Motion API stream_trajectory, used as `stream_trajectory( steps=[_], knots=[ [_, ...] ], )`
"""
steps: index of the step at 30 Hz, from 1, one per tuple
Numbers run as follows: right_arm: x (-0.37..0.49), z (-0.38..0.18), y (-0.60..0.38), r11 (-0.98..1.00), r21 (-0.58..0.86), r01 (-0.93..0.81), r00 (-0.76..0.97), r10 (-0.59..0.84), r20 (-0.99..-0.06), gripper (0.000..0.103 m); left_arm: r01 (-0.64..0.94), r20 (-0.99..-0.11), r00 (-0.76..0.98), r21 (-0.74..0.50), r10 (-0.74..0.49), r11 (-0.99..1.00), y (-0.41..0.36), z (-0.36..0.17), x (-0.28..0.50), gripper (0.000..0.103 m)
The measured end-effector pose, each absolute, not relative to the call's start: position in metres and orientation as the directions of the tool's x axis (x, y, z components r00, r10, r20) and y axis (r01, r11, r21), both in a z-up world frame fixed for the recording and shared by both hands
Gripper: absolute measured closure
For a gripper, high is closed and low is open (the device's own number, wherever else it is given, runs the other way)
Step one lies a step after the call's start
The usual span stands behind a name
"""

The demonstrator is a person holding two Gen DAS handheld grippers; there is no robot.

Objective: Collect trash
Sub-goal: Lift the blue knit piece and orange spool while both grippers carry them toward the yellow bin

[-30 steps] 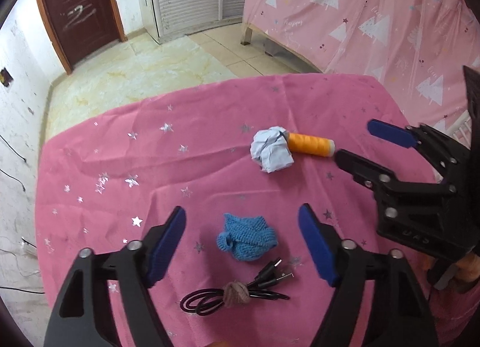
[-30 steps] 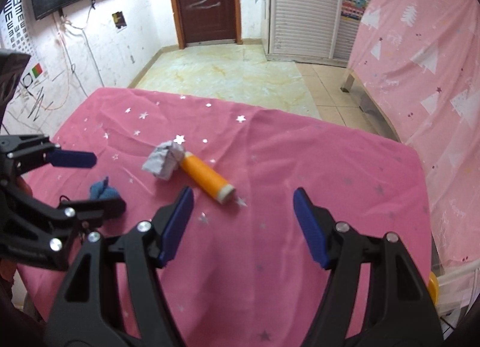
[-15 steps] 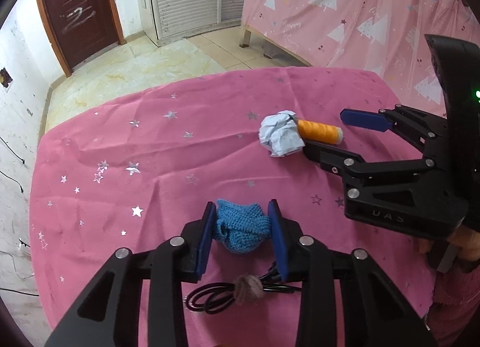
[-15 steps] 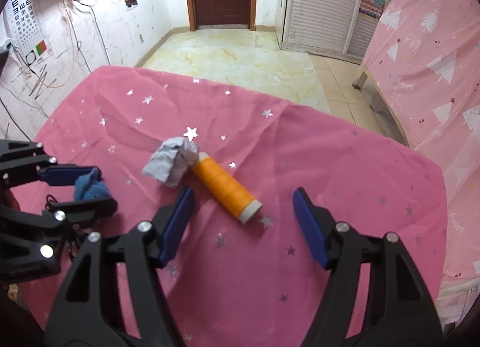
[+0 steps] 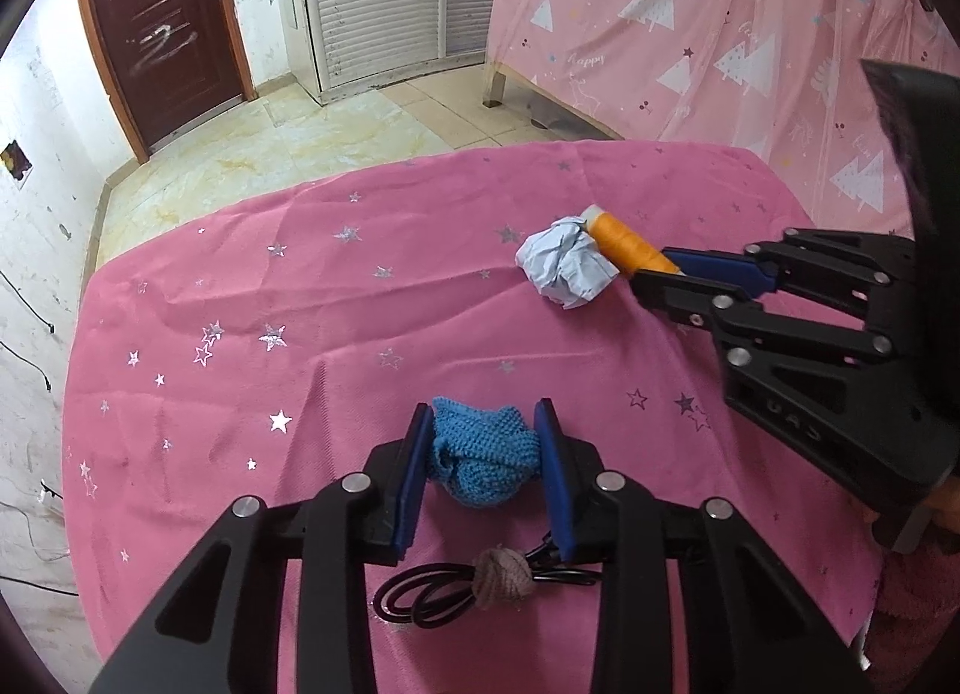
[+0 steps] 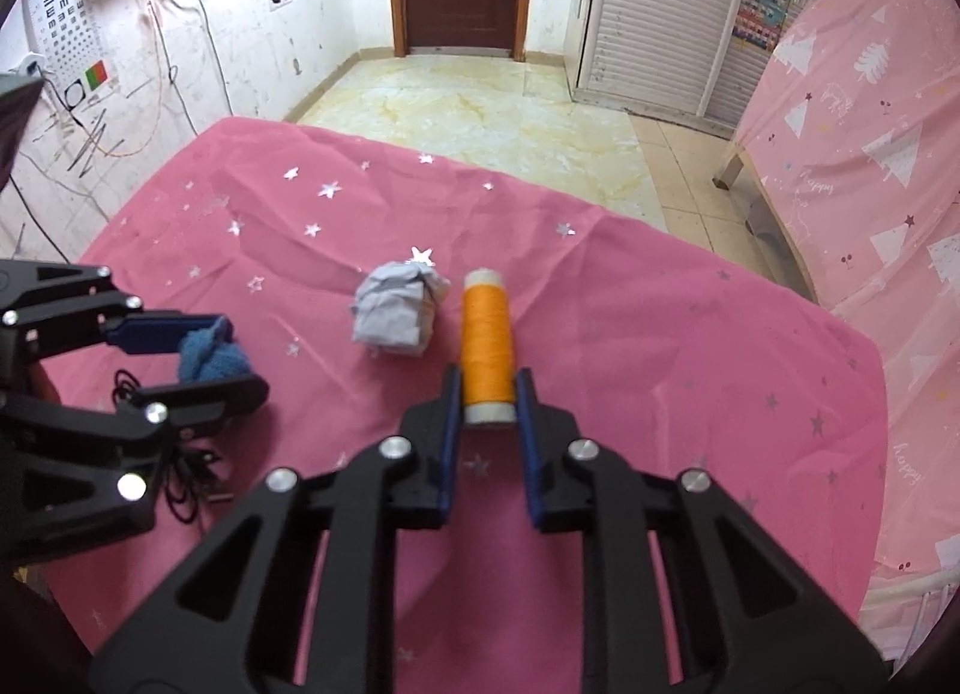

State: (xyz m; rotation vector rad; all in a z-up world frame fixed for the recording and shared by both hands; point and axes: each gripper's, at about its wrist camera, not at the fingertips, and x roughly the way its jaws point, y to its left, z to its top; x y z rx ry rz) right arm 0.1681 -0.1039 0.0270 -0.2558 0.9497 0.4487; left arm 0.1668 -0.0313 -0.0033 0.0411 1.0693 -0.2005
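My left gripper (image 5: 485,430) is shut on a blue knitted piece (image 5: 483,454), which rests on the pink starred tablecloth (image 5: 270,334). It also shows in the right wrist view (image 6: 210,361). My right gripper (image 6: 487,388) is shut on the near end of an orange thread spool (image 6: 486,346) that lies on the cloth. The spool shows in the left wrist view (image 5: 624,238) between the right gripper's fingers. A crumpled pale grey paper ball (image 6: 396,313) lies just left of the spool, touching it in the left wrist view (image 5: 564,271).
A coiled black cable with a brown tie (image 5: 468,580) lies under my left gripper. The table's far edge (image 6: 540,184) drops to a tiled floor. A pink tree-print curtain (image 6: 870,112) hangs at the right.
My left gripper closed on the blue knitted piece. My right gripper moved forward to the orange spool and closed on its end.
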Motion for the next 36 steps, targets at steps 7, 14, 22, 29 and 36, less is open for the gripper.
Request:
stream_trajectory(
  steps=[7, 14, 22, 29, 36],
  knots=[
    [0.156, 0.036, -0.118, 0.892, -0.011, -0.453, 0.523, 0.256, -0.813, 0.087, 0.162, -0.867, 0.482, -0.058, -0.131, 0.985, -0.028, 0.005, 0.163, 0.075],
    [0.148, 0.043, -0.130, 0.904, -0.007, -0.427, 0.545, 0.251, -0.800, 0.087, 0.152, -0.851, 0.513, -0.040, -0.113, 0.988, -0.026, 0.023, 0.156, 0.075],
    [0.131, 0.058, -0.179, 0.940, 0.013, -0.341, 0.591, 0.225, -0.774, 0.087, 0.205, -0.828, 0.542, -0.037, -0.144, 0.978, -0.058, 0.048, 0.155, 0.075],
    [0.102, 0.072, -0.239, 0.970, 0.017, -0.241, 0.645, 0.173, -0.744, 0.086, 0.304, -0.795, 0.568, -0.037, -0.212, 0.952, -0.118, 0.074, 0.140, 0.075],
    [0.076, 0.079, -0.301, 0.988, 0.050, -0.143, 0.692, 0.136, -0.709, 0.086, 0.393, -0.789, 0.559, -0.020, -0.256, 0.919, -0.190, 0.085, 0.126, 0.075]
  ],
)
